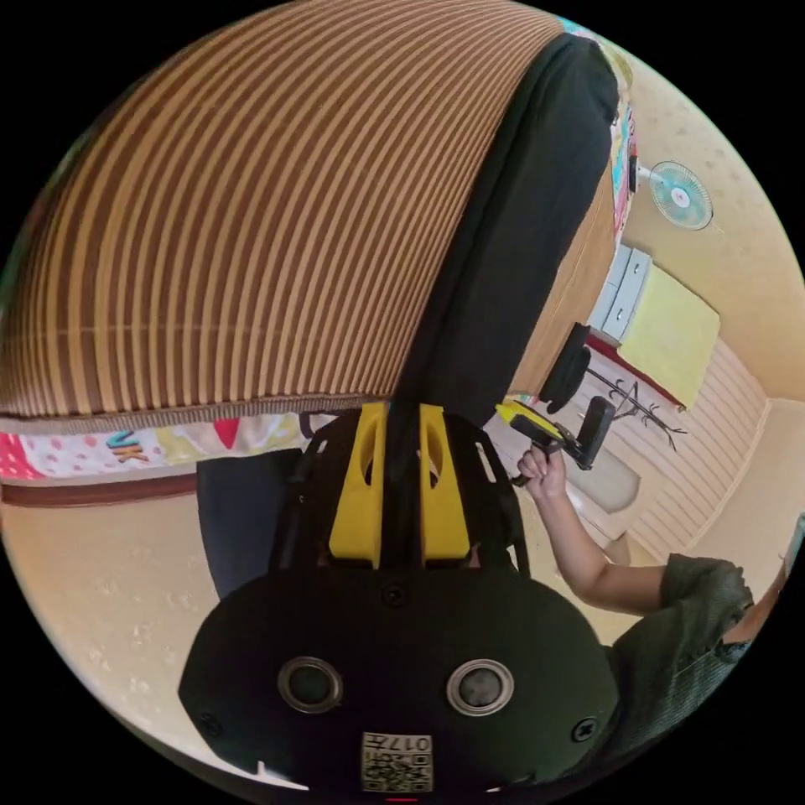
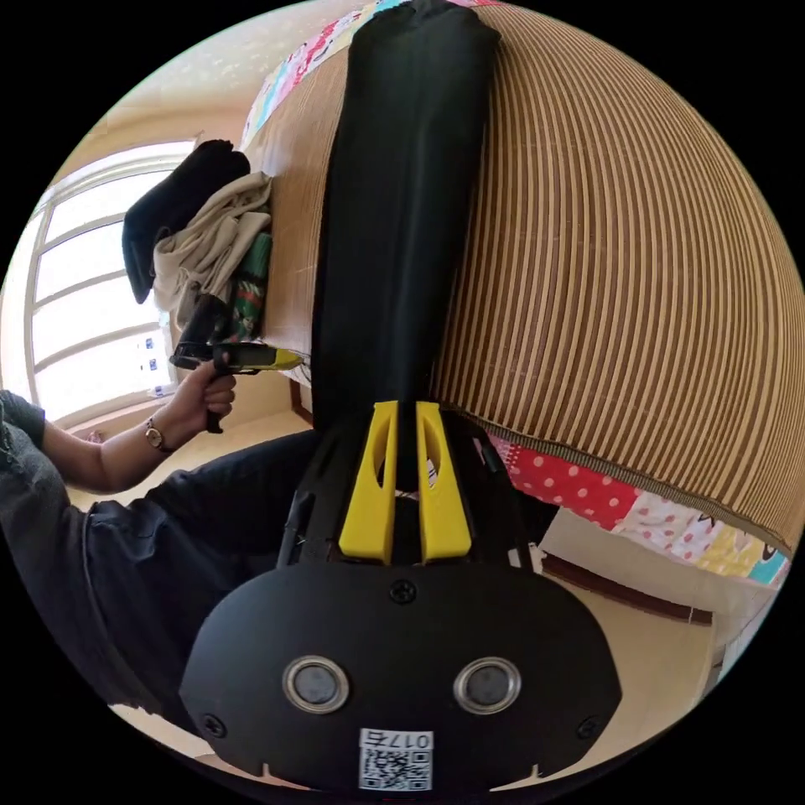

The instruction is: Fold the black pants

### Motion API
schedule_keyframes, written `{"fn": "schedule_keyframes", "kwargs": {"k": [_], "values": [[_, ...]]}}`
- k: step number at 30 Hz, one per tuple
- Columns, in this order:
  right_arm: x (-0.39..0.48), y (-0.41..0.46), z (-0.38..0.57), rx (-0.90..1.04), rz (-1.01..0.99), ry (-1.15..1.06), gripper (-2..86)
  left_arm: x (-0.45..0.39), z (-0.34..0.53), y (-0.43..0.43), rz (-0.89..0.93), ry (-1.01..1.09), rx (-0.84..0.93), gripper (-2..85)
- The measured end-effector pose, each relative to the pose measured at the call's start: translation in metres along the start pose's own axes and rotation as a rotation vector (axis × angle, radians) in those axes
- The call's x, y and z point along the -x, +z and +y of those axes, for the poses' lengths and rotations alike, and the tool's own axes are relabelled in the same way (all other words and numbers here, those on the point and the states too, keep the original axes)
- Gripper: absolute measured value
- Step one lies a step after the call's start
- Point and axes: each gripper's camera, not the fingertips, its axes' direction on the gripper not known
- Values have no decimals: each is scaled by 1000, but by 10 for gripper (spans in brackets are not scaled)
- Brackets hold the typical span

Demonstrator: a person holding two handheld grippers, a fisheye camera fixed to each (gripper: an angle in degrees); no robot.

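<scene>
The black pants (image 1: 511, 251) lie stretched lengthwise over a brown striped mat (image 1: 210, 235) on a bed. My left gripper (image 1: 402, 411) is at the mat's near edge, yellow jaws shut on one corner of the pants' near end. In the left gripper view a hand holds my right gripper (image 1: 537, 423) at the other corner. In the right gripper view the pants (image 2: 402, 210) run from the top of the picture down into my right gripper (image 2: 407, 407), shut on the cloth. The left gripper (image 2: 268, 359) shows there beside the pants' edge.
A heap of black, beige and green clothes (image 2: 210, 243) sits on the mat beside the pants. A colourful quilt (image 2: 587, 495) hangs below the mat's edge. A wall fan (image 1: 679, 194), a cabinet under a yellow cloth (image 1: 671, 335) and a window (image 2: 84, 293) ring the room.
</scene>
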Motion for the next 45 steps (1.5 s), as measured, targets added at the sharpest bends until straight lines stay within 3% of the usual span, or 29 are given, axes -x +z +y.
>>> {"fn": "schedule_keyframes", "kwargs": {"k": [2, 8, 14, 17, 21, 23, 27, 33, 35, 38, 42, 45], "values": [[-21, -22, -7, -59, -14, 29, 77, -15, -13, -21, 29, 72, -123, 101], [-94, -63, -79, -210, -172, 86, 119, -57, -102, -37, 69, 232, -237, 132], [-100, -57, -182, -224, -289, 33, 104, -100, -186, -33, 35, 326, -248, 113], [-105, -48, -203, -231, -353, 133, 63, -102, -204, -22, 31, 285, -176, 69], [-97, -65, -167, -314, -600, 48, 29, -103, -171, -33, 263, 379, -157, 52], [-90, -86, -133, -379, -742, 3, 22, -109, -119, -56, 442, 487, -182, 45], [-49, -149, -42, -440, -899, -156, 11, -125, -18, -96, 617, 643, -241, 40], [75, -260, 70, -426, -790, -456, 5, -206, 143, -133, 747, 915, -224, 39], [114, -296, 97, -444, -771, -584, 4, -254, 198, -155, 779, 1107, -212, 40], [165, -349, 120, -494, -718, -744, 3, -310, 234, -185, 778, 1281, -242, 40], [174, -380, 78, -509, -503, -609, 2, -346, 200, -199, 619, 1219, -334, 40], [147, -369, 17, -487, -453, -414, 1, -340, 122, -184, 474, 961, -388, 40]]}}
